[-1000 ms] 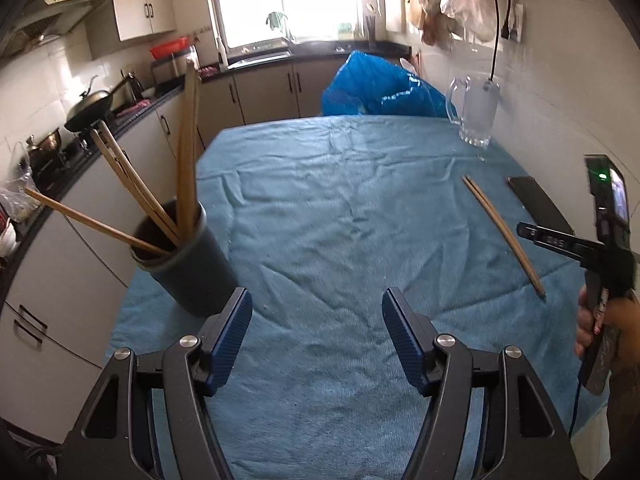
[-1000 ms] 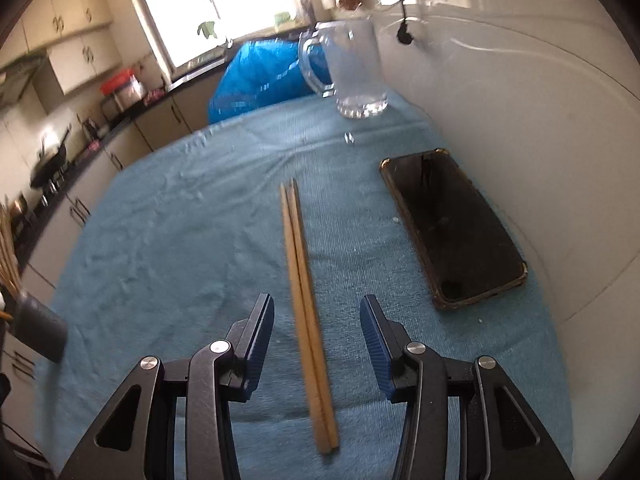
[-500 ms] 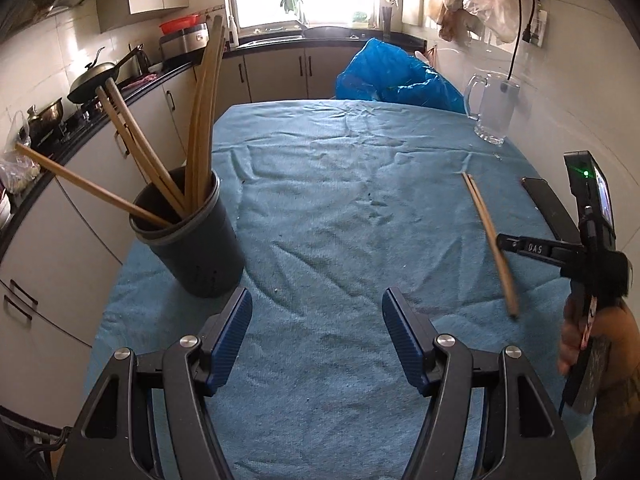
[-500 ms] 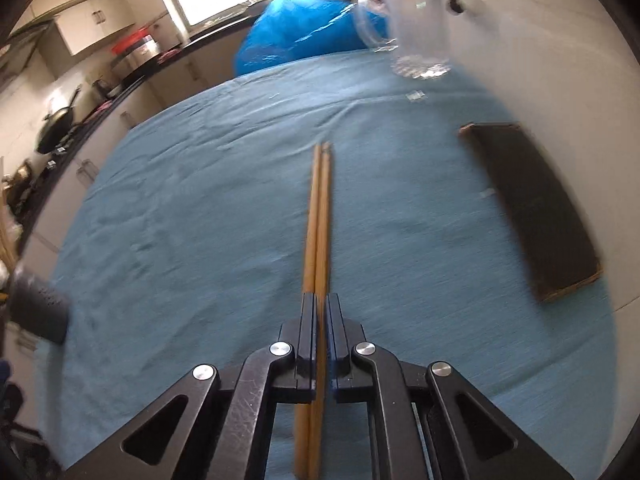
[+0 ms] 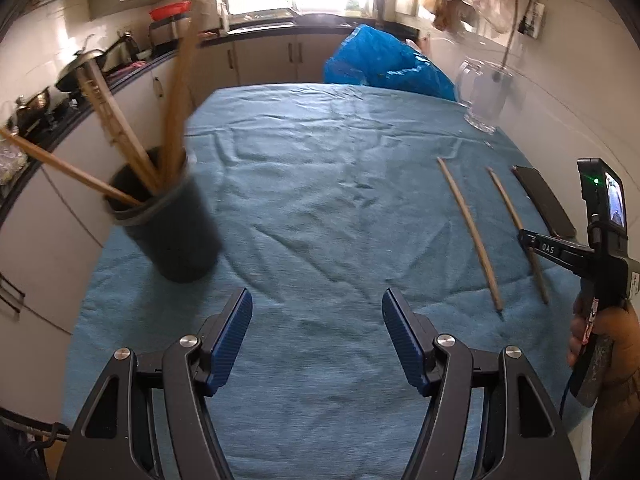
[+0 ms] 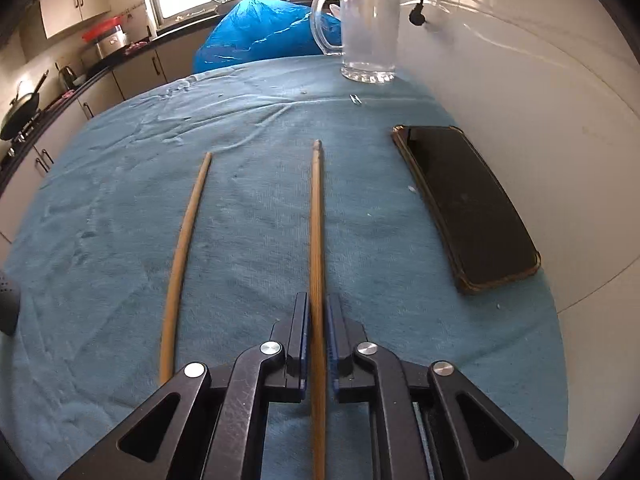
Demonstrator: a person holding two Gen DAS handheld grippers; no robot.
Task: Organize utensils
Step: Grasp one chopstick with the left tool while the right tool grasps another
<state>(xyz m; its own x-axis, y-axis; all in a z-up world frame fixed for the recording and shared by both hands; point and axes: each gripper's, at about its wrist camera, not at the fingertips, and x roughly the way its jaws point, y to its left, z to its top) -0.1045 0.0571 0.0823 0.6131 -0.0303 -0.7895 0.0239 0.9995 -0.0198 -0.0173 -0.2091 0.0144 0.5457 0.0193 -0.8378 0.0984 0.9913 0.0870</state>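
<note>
**One chopstick in the right claw, its mate lying loose beside it**

A wooden chopstick (image 6: 318,240) ran straight out between the blue pads of the right claw (image 6: 318,316), its far tip resting on the blue cloth (image 6: 260,280) that covered the tabletop. The jaws had just been easing apart after closing tight, and stood only a sliver wider than the stick; whether the pads pressed on it could not be told. A second chopstick (image 6: 182,256) lay flat on the cloth to its left, apart from it and nearly parallel.

The right claw pointed steeply down and forward, low over the cloth. In the left wrist view a hand (image 5: 600,344) gripped its handle at the right edge of the picture. The left claw (image 5: 316,336) hung above bare cloth with its jaws wide apart and nothing between them.

A dark cup (image 5: 168,232) stood near the left edge of the tabletop, holding several more chopsticks (image 5: 176,92) that leaned in different directions. A broad stretch of wrinkled cloth lay open between the cup and the two loose sticks.

On the right, a black phone (image 6: 464,204) lay near the held stick, close to the tabletop's edge and the white wall. A clear glass mug (image 6: 368,28) stood at the far right corner, and a blue plastic bag (image 6: 260,32) sat behind the far edge.
</note>
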